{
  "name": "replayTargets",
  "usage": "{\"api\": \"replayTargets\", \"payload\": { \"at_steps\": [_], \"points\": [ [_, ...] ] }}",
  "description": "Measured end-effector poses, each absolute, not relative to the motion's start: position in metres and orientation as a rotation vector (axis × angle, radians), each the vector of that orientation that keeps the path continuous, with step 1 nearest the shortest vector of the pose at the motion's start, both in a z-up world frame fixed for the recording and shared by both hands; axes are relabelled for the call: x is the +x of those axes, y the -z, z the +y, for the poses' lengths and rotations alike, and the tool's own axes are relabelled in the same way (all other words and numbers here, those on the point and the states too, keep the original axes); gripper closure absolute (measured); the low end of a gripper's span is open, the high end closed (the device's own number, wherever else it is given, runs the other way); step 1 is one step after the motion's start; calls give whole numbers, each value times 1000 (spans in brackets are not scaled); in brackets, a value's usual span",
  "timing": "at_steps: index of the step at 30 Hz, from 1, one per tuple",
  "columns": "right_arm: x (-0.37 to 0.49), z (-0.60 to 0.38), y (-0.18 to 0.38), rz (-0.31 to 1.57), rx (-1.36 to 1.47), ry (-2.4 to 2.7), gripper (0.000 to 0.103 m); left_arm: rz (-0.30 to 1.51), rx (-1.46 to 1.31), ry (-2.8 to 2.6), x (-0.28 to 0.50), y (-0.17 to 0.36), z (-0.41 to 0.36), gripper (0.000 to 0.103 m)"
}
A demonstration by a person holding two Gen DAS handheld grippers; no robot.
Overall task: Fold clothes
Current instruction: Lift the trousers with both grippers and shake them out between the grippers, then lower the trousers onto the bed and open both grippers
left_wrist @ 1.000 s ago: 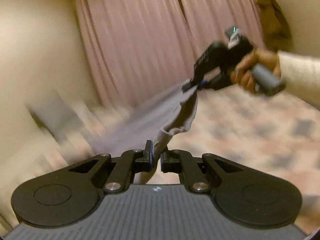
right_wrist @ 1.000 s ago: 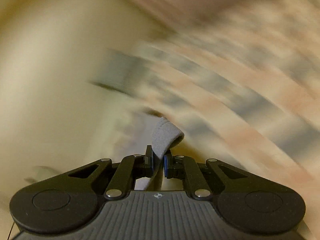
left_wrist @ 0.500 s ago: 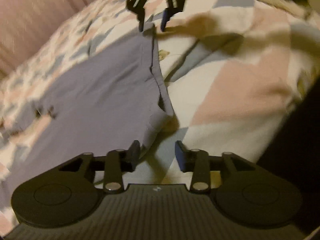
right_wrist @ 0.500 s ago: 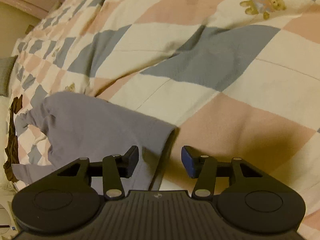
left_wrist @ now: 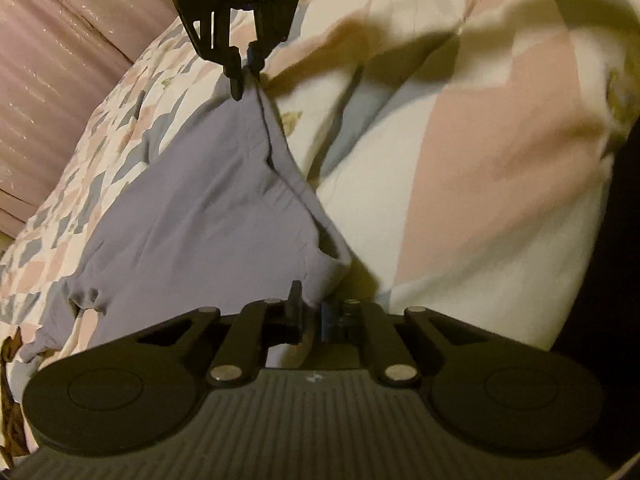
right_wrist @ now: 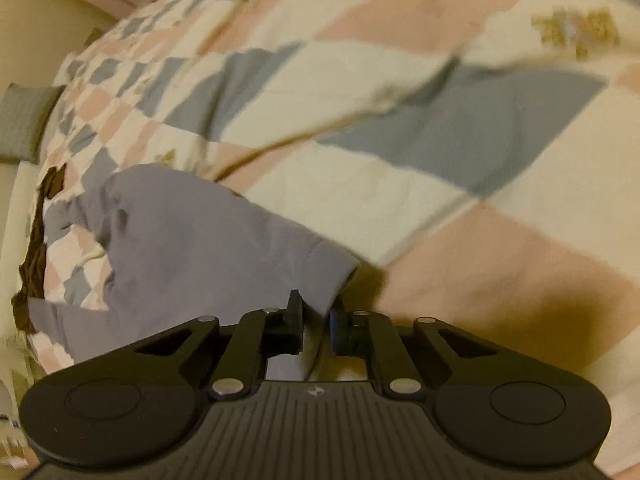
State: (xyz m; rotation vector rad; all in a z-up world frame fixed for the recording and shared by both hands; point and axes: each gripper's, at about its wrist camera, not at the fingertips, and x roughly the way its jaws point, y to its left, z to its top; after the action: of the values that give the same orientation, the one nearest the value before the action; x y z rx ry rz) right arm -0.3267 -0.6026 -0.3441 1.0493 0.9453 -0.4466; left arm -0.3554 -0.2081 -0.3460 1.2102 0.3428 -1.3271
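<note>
Plain grey-lilac cotton garment (left_wrist: pixel 192 208) laid flat on checked quilt, no fold made; corners pinched by left hand-held gripper (left_wrist: pixel 310 314) and right hand-held gripper (right_wrist: pixel 316 316).

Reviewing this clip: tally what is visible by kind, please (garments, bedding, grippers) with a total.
Garments: 2, the lavender garment and a dark brown garment at the bed's edge
Bedding: 2, the patchwork quilt and a grey pillow
Grippers: 2, the left gripper and the right gripper
Total: 6
</note>
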Motion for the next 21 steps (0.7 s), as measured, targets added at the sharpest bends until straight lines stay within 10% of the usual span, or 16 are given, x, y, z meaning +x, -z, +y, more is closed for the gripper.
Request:
{"api": "replayTargets", "payload": {
  "at_steps": [21],
  "points": [
    [-422, -743, 325, 997, 891, 629, 92, 265, 1034, 1579, -511, 324, -374, 92]
  ]
}}
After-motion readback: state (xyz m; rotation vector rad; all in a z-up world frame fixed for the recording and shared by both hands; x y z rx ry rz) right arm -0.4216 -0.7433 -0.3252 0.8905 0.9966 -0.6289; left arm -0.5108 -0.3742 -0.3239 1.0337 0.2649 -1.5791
